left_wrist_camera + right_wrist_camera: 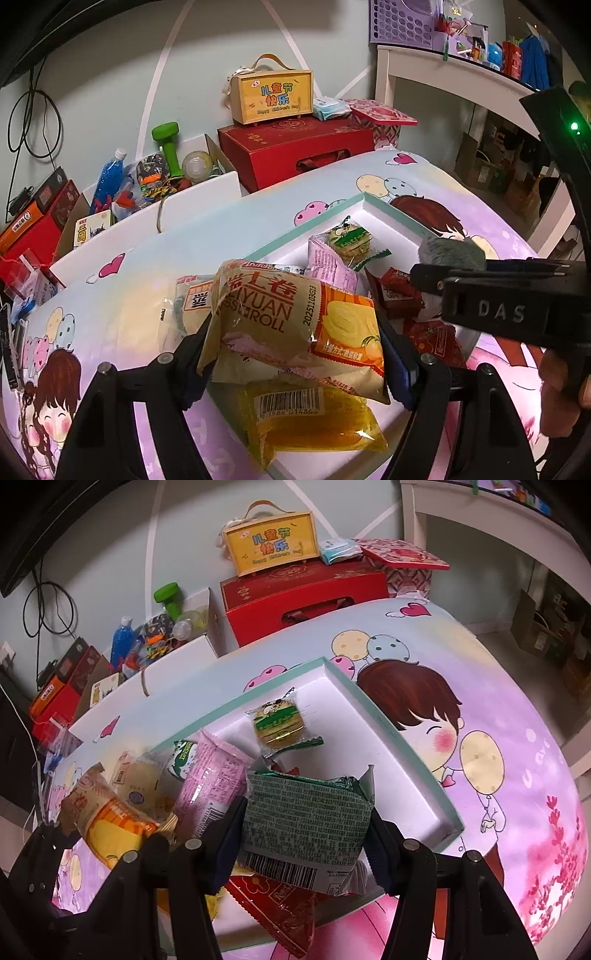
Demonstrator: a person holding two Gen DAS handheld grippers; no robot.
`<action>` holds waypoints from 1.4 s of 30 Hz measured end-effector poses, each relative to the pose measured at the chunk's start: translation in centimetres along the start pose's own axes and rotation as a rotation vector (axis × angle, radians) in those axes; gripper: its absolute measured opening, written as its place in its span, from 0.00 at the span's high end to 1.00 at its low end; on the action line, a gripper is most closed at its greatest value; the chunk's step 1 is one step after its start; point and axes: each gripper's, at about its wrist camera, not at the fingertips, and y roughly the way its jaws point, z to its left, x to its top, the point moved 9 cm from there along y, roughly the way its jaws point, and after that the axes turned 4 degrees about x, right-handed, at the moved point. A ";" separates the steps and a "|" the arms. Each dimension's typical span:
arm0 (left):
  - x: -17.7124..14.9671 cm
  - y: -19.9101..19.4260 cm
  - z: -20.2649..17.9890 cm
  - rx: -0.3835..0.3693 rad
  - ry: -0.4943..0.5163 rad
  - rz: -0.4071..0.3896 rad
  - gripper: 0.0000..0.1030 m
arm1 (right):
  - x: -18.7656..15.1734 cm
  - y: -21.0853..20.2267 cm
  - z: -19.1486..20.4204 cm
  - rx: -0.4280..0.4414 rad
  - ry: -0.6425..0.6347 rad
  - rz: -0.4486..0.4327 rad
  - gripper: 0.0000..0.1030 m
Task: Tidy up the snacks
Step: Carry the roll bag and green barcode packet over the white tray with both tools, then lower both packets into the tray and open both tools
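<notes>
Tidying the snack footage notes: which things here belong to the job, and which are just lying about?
Job:
- Swiss roll pack in left tongs
- green packet in right tongs
- white tray
- biscuit

Lying about:
- green dumbbell
- red gift box
- yellow handled box

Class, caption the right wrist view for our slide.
Right gripper holds a green snack packet above the white tray of snacks.

dim, pinkish indoor light, with glare on the tablecloth (122, 321) (brightest centrally); heavy fisheye bending, dark vignetted corners, slightly soft edges.
</notes>
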 end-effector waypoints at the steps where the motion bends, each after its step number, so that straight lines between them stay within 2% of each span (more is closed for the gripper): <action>1: 0.0 0.1 -0.1 -0.001 0.001 0.002 0.24 | 0.0 0.1 0.1 0.000 -0.002 0.002 0.39; 8: -0.8 1.4 -0.8 -0.006 0.022 0.036 0.24 | -0.9 1.6 1.2 0.030 -0.024 0.043 0.39; 20: -2.3 3.3 -1.3 -0.009 0.028 0.087 0.23 | -1.9 3.6 1.2 0.034 -0.025 0.082 0.39; 24: -2.4 3.4 -1.2 -0.019 0.011 0.086 0.23 | -1.9 3.9 1.1 0.034 -0.026 0.084 0.39; 36: -2.3 3.1 -1.5 0.013 0.050 0.093 0.21 | -1.7 3.7 1.1 0.033 -0.025 0.080 0.37; 42: -2.0 2.6 -1.6 0.018 0.060 0.082 0.18 | -1.4 3.3 0.9 0.025 -0.022 0.071 0.31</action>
